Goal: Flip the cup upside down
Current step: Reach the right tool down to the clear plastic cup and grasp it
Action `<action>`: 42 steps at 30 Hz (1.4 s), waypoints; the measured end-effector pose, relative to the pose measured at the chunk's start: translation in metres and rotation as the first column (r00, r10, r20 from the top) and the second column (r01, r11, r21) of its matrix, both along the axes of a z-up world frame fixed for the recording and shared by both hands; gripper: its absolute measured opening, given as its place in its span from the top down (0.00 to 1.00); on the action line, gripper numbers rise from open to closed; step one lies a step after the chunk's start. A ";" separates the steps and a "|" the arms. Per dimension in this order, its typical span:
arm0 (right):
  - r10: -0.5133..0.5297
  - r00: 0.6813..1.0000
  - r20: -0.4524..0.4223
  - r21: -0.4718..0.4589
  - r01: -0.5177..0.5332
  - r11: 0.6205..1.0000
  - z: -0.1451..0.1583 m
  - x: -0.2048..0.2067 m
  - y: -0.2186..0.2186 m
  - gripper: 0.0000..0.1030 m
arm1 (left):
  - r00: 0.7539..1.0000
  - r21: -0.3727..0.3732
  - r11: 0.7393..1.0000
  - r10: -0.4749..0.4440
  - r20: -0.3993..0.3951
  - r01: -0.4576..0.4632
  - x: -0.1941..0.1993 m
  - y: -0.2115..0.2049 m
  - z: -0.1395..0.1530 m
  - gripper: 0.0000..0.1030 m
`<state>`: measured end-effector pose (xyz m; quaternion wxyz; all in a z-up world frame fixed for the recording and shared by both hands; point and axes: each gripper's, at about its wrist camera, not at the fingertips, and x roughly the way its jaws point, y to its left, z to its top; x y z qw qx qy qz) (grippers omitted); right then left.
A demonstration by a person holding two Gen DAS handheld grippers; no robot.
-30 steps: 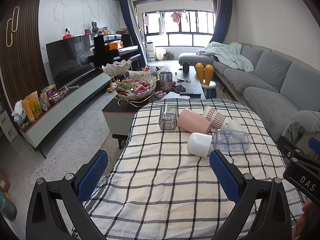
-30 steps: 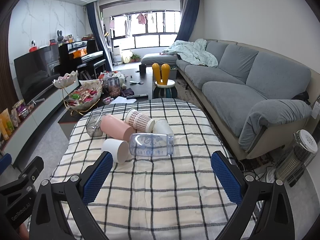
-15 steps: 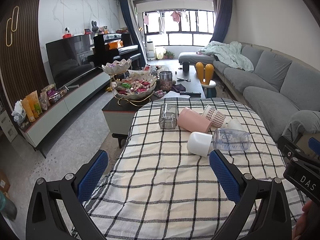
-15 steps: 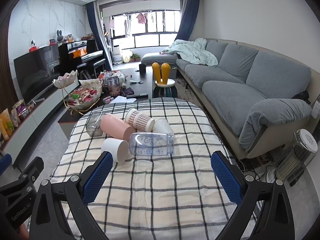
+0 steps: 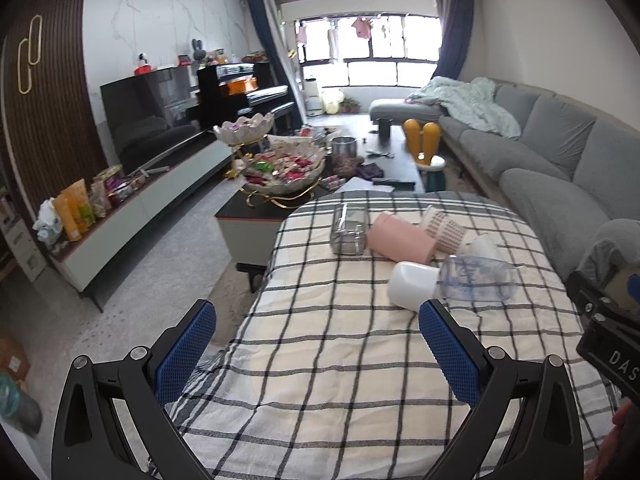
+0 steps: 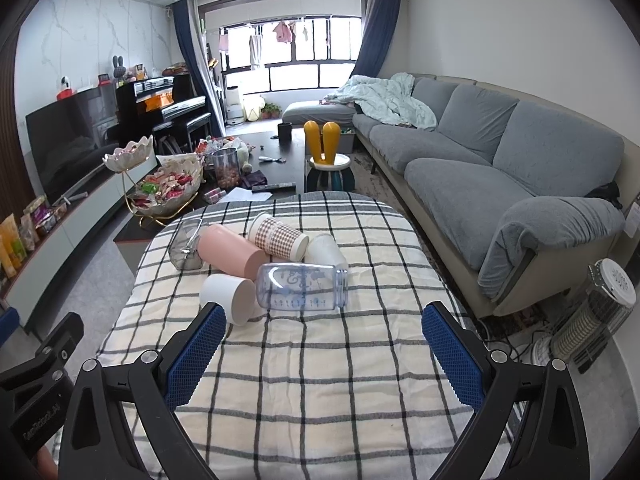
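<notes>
**Checked cloth, six toppled cups, both claws spread wide**

Plaid cloth [image 6: 320, 360] covers the surface, and every cup lies on its side in one cluster at 12 o'clock from the right claw [image 6: 320, 356], well apart from it. The left claw [image 5: 316, 356] is likewise released and grasps nothing. The clear bottle-cup [image 6: 302, 286] touches the white cup [image 6: 226, 296]; the pink cup [image 6: 230, 254] lies behind. All that show an opening look empty, so tipping should spill nothing.
</notes>
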<state>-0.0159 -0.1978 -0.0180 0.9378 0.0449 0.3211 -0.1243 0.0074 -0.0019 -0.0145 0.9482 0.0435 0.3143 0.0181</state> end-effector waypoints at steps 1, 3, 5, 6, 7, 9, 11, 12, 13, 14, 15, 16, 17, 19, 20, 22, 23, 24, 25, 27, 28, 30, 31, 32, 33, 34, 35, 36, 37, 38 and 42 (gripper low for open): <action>0.005 1.000 -0.005 -0.004 -0.005 1.000 0.000 0.002 0.000 0.04 | 1.000 0.000 1.000 0.017 -0.008 -0.017 0.003 0.000 -0.001 0.00; 0.036 0.999 -0.027 -0.023 -0.036 0.999 0.000 0.014 0.000 0.04 | 0.998 0.003 0.998 0.061 -0.025 -0.061 0.010 -0.001 -0.002 0.00; 0.080 0.994 -0.068 -0.037 -0.083 0.996 -0.002 0.029 0.001 0.04 | 0.994 0.000 0.994 0.105 -0.041 -0.105 0.015 -0.003 -0.003 0.00; 0.105 0.990 -0.093 -0.040 -0.109 0.993 -0.004 0.038 0.001 0.04 | 0.991 0.000 0.992 0.123 -0.046 -0.123 0.018 -0.005 -0.002 0.00; 0.128 0.984 -0.120 -0.044 -0.134 0.990 -0.006 0.047 0.000 0.04 | 0.989 0.000 0.990 0.139 -0.048 -0.139 0.019 -0.007 -0.001 0.00; 0.175 0.968 -0.179 -0.039 -0.185 0.982 -0.008 0.066 -0.003 0.04 | 0.984 -0.003 0.985 0.172 -0.045 -0.173 0.023 -0.011 0.000 0.00; 0.218 0.944 -0.247 -0.034 -0.233 0.972 -0.014 0.087 -0.006 0.04 | 0.976 -0.017 0.977 0.213 -0.049 -0.214 0.028 -0.013 0.001 0.00; 0.237 0.930 -0.280 -0.031 -0.256 0.966 -0.016 0.096 -0.008 0.04 | 0.970 -0.032 0.971 0.236 -0.058 -0.238 0.031 -0.014 0.001 0.00; 0.257 0.914 -0.315 -0.033 -0.281 0.959 -0.019 0.107 -0.009 0.04 | 0.963 -0.050 0.963 0.260 -0.074 -0.264 0.035 -0.014 0.001 0.00; 0.274 0.896 -0.349 -0.041 -0.307 0.951 -0.021 0.118 -0.010 0.04 | 0.954 -0.073 0.953 0.286 -0.092 -0.293 0.038 -0.014 0.000 0.00; 0.289 0.880 -0.378 -0.055 -0.332 0.942 -0.024 0.128 -0.009 0.04 | 0.940 -0.109 0.937 0.319 -0.119 -0.332 0.042 -0.013 -0.002 0.00; 0.300 0.864 -0.405 -0.073 -0.357 0.931 -0.025 0.136 -0.006 0.04 | 0.930 -0.132 0.925 0.339 -0.143 -0.357 0.045 -0.013 -0.003 0.00; 0.316 0.840 -0.441 -0.090 -0.392 0.916 -0.028 0.146 -0.004 0.04 | 0.915 -0.164 0.906 0.363 -0.176 -0.391 0.049 -0.012 -0.006 0.00; 0.335 0.796 -0.505 -0.126 -0.451 0.883 -0.032 0.162 0.002 0.04 | 0.893 -0.191 0.880 0.392 -0.221 -0.434 0.055 -0.015 -0.010 0.00; 0.345 0.772 -0.534 -0.140 -0.483 0.864 -0.035 0.170 0.005 0.04 | 0.884 -0.198 0.871 0.404 -0.237 -0.450 0.058 -0.018 -0.012 0.00; 0.361 0.721 -0.591 -0.159 -0.543 0.824 -0.043 0.186 0.010 0.04 | 0.867 -0.202 0.854 0.426 -0.259 -0.480 0.063 -0.024 -0.016 0.00; 0.369 0.696 -0.617 -0.157 -0.568 0.808 -0.048 0.192 0.010 0.04 | 0.860 -0.202 0.848 0.432 -0.272 -0.490 0.065 -0.026 -0.018 0.00; 0.381 0.654 -0.653 -0.149 -0.604 0.783 -0.054 0.200 0.013 0.04 | 0.851 -0.201 0.842 0.436 -0.292 -0.501 0.068 -0.029 -0.021 0.00; 0.387 0.628 -0.675 -0.144 -0.626 0.766 -0.059 0.205 0.015 0.04 | 0.842 -0.203 0.835 0.439 -0.314 -0.511 0.071 -0.030 -0.025 0.00; 0.399 0.563 -0.724 -0.129 -0.679 0.723 -0.071 0.214 0.020 0.04 | 0.823 -0.202 0.824 0.442 -0.356 -0.529 0.076 -0.034 -0.032 0.00; 0.405 0.539 -0.739 -0.121 -0.698 0.706 -0.075 0.217 0.022 0.04 | 0.814 -0.204 0.818 0.441 -0.378 -0.537 0.078 -0.035 -0.035 0.00; 0.413 0.487 -0.769 -0.103 -0.733 0.672 -0.084 0.222 0.027 0.04 | 0.798 -0.213 0.805 0.440 -0.411 -0.554 0.081 -0.037 -0.041 0.00; 0.415 0.464 -0.783 -0.096 -0.748 0.656 -0.090 0.225 0.030 0.04 | 0.791 -0.218 0.798 0.443 -0.422 -0.562 0.083 -0.037 -0.044 0.00; 0.416 0.446 -0.792 -0.088 -0.759 0.645 -0.094 0.226 0.031 0.04 | 0.786 -0.219 0.792 0.447 -0.427 -0.570 0.084 -0.037 -0.046 0.00; 0.418 0.422 -0.805 -0.076 -0.771 0.632 -0.100 0.229 0.033 0.04 | 0.781 -0.217 0.788 0.452 -0.430 -0.576 0.086 -0.037 -0.049 0.00; 0.416 0.407 -0.813 -0.069 -0.777 0.626 -0.104 0.231 0.034 0.04 | 0.777 -0.215 0.786 0.455 -0.435 -0.580 0.088 -0.038 -0.052 0.00; 0.414 0.395 -0.820 -0.063 -0.781 0.621 -0.108 0.234 0.035 0.04 | 0.774 -0.212 0.785 0.453 -0.443 -0.582 0.091 -0.039 -0.055 0.00; 0.414 0.377 -0.828 -0.050 -0.786 0.616 -0.113 0.236 0.036 0.04 | 0.772 -0.211 0.787 0.447 -0.452 -0.580 0.094 -0.040 -0.058 0.00; 0.413 0.368 -0.833 -0.044 -0.789 0.613 -0.117 0.238 0.036 0.04 | 0.770 -0.210 0.788 0.442 -0.460 -0.578 0.096 -0.041 -0.061 0.00; 0.412 0.362 -0.837 -0.041 -0.790 0.611 -0.121 0.240 0.037 0.05 | 0.768 -0.206 0.791 0.437 -0.469 -0.576 0.099 -0.043 -0.063 0.00; 0.422 0.332 -0.844 -0.003 -0.789 0.614 -0.135 0.248 0.038 0.08 | 0.756 -0.199 0.788 0.436 -0.487 -0.583 0.108 -0.041 -0.072 0.00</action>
